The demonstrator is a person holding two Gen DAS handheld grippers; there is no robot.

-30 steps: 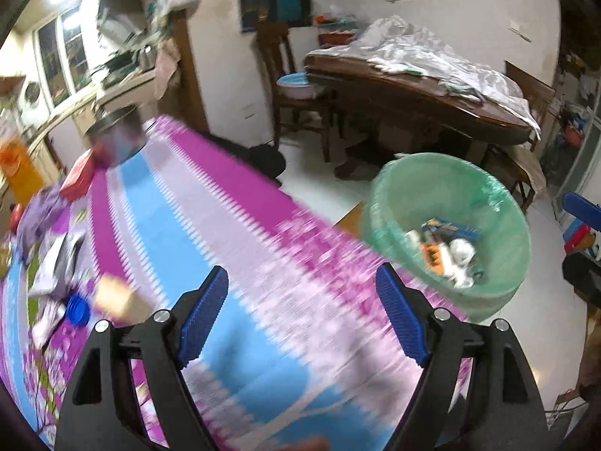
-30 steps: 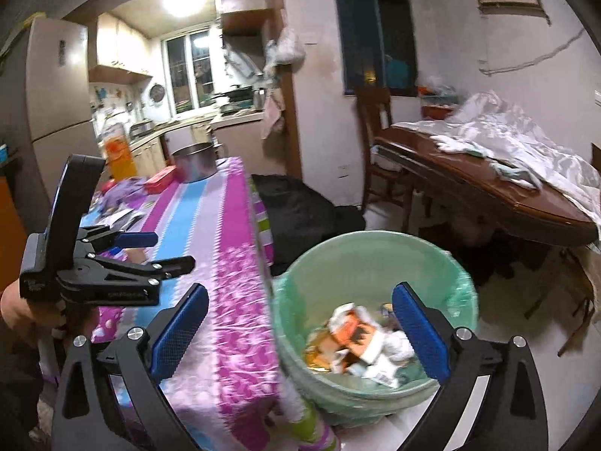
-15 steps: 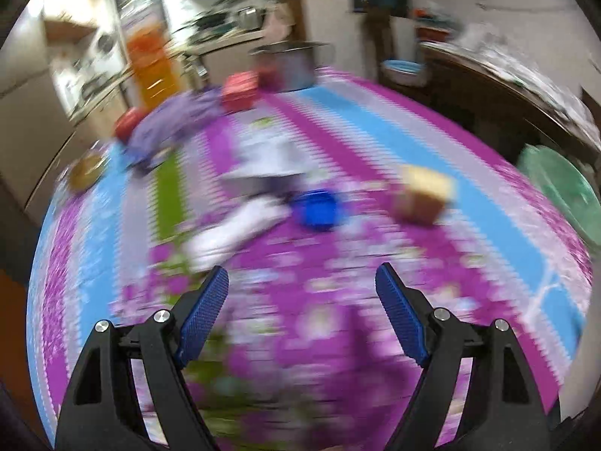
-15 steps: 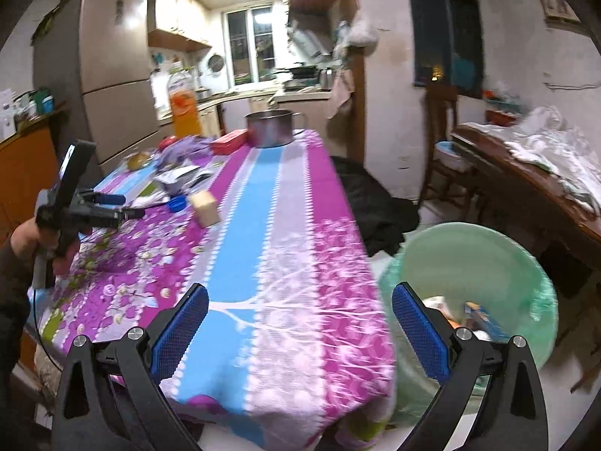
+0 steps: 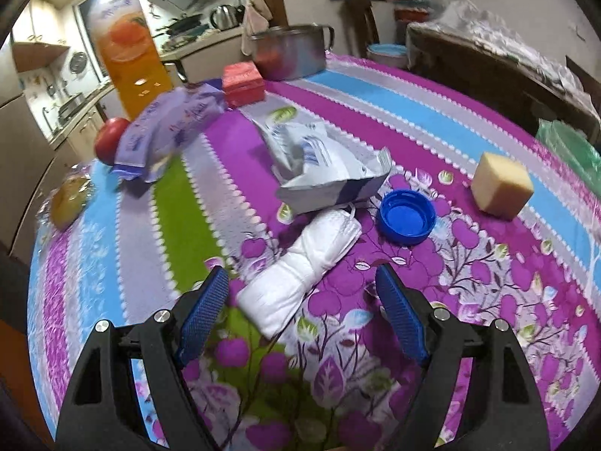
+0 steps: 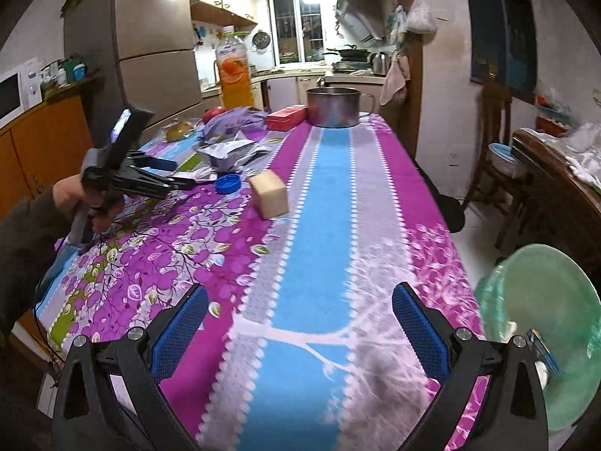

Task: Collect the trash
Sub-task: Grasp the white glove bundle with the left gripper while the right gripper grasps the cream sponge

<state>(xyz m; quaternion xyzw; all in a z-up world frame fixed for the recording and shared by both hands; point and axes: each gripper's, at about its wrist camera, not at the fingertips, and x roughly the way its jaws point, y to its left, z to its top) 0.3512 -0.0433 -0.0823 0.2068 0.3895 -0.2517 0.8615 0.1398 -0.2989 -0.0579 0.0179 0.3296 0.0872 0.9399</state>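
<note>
My left gripper (image 5: 300, 270) hovers over the flowered tablecloth (image 5: 488, 282) with its jaws closing. The near end of a folded white face mask (image 5: 319, 248) lies between its tips, and the pads do not touch it. Just beyond lie a blue bottle cap (image 5: 407, 216), a torn white wrapper (image 5: 323, 165) and a purple packet (image 5: 169, 127). A yellow sponge block (image 5: 501, 186) sits to the right. My right gripper (image 6: 300, 288) is open and holds nothing above the table's near edge. The green-lined trash bin (image 6: 541, 334) stands on the floor at the right.
At the table's far end stand a juice bottle (image 5: 127, 49), a steel pot (image 5: 289, 50), a red box (image 5: 242, 84) and a tomato (image 5: 109, 139). A person's hand (image 6: 73, 195) holds the left gripper. A chair (image 6: 496, 143) and a cloth-covered wooden table (image 6: 563, 173) stand to the right.
The left gripper has swung from the bin side to over the litter on the table. The right gripper has swung off the bin to the table; the bin now sits at its right edge.
</note>
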